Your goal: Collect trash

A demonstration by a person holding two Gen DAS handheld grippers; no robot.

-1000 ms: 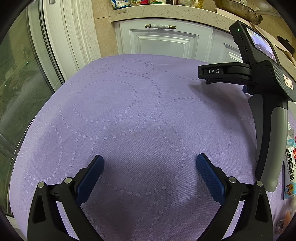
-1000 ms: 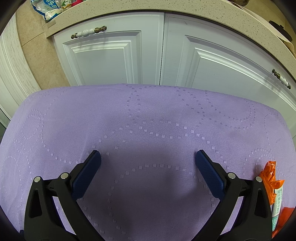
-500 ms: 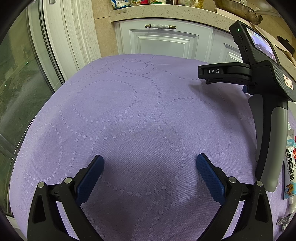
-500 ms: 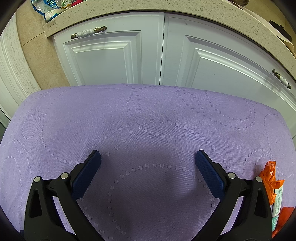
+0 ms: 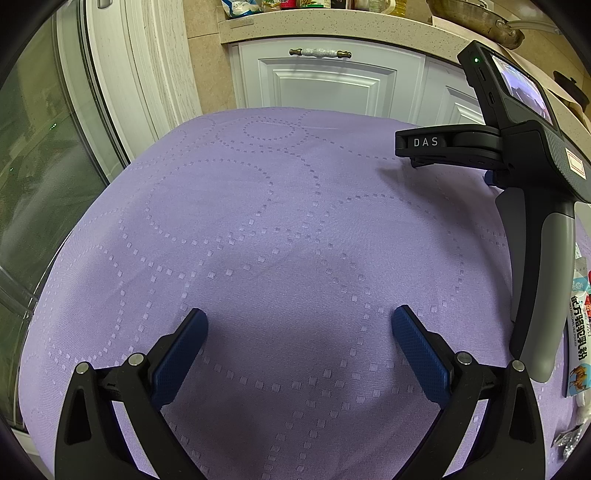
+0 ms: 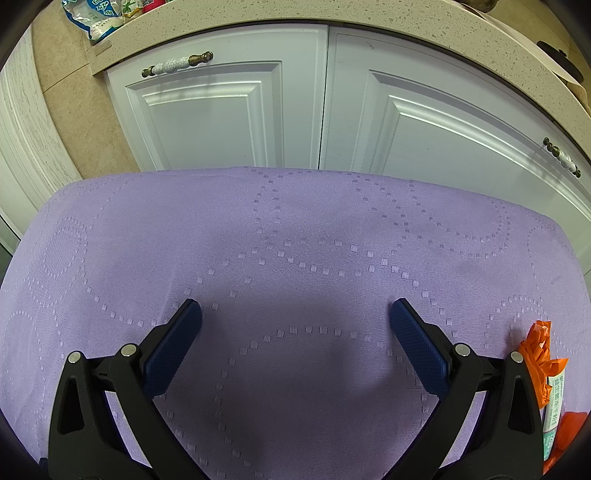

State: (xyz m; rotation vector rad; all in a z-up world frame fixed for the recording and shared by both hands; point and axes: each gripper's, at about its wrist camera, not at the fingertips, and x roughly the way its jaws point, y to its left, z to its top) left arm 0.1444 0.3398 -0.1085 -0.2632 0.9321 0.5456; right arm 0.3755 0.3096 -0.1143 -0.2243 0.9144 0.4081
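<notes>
My left gripper (image 5: 300,325) is open over the purple tablecloth (image 5: 277,206), nothing between its blue pads. At the far right edge of the left wrist view lies a white and blue wrapper (image 5: 579,325), with a small silvery crumpled scrap (image 5: 570,441) below it. The other gripper's black and grey body (image 5: 524,206) stands upright between me and that wrapper. My right gripper (image 6: 295,317) is open too and holds nothing. An orange crumpled wrapper (image 6: 537,354) and a white and green packet (image 6: 554,410) lie just right of its right finger.
White cabinet doors (image 6: 295,110) with metal handles rise behind the table's far edge, under a speckled countertop (image 6: 332,14) that carries bags and jars. A glass door (image 5: 44,155) stands to the left. Bare purple cloth (image 6: 258,236) fills the middle.
</notes>
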